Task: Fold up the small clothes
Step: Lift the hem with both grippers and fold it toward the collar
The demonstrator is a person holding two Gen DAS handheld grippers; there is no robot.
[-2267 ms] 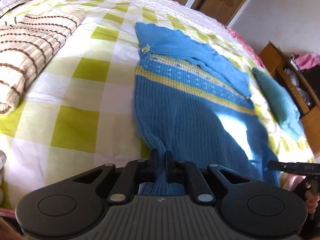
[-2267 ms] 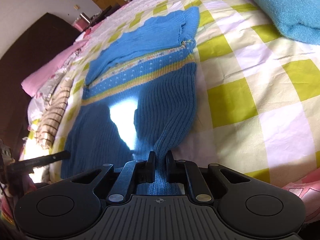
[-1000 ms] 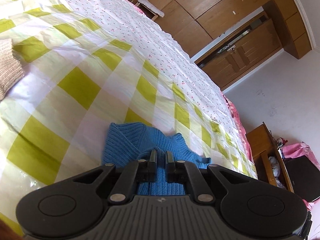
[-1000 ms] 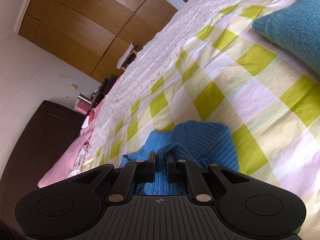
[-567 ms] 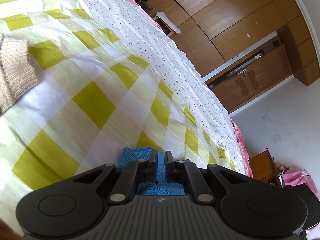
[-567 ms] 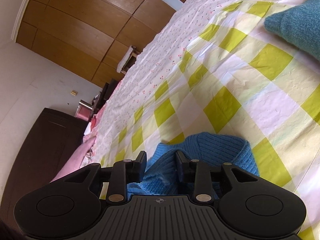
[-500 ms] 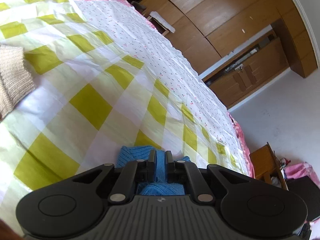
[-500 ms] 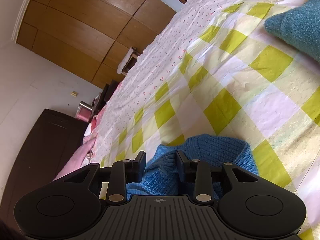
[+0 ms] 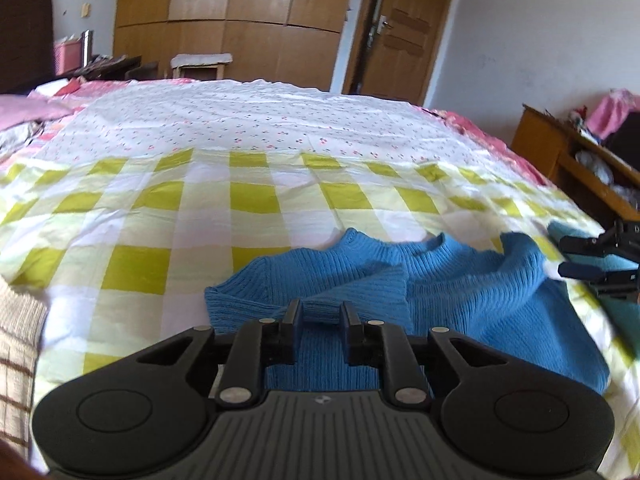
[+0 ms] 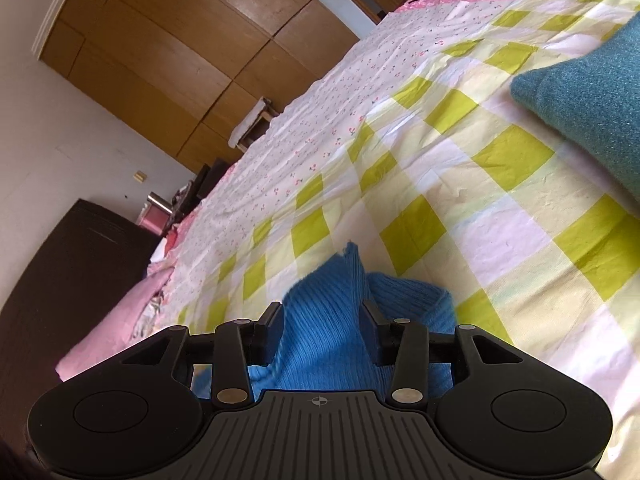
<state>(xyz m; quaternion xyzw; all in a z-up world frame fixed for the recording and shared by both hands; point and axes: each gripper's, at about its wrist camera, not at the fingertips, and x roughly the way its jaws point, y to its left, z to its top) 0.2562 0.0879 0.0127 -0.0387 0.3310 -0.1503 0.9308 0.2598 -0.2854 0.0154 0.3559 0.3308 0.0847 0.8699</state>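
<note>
Here my left claw (image 9: 319, 312) and right claw (image 10: 322, 316) both stand parted over the blue sweater (image 9: 420, 292), which lies bunched on the checked bedspread (image 9: 248, 196) at lower centre, running left to right. A teal cushion (image 10: 592, 96) sits upper right, a striped knit (image 9: 16, 344) lower left.

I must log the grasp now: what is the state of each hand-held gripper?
Left hand-held gripper: open, over the blue sweater, holding nothing.
Right hand-held gripper: open, sweater between its jaws, not clamped.

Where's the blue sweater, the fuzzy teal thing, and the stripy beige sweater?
blue sweater (image 9: 480, 292), left wrist view, ribbed body.
fuzzy teal thing (image 10: 592, 96), right wrist view, middle.
stripy beige sweater (image 9: 16, 344), left wrist view, visible edge.
</note>
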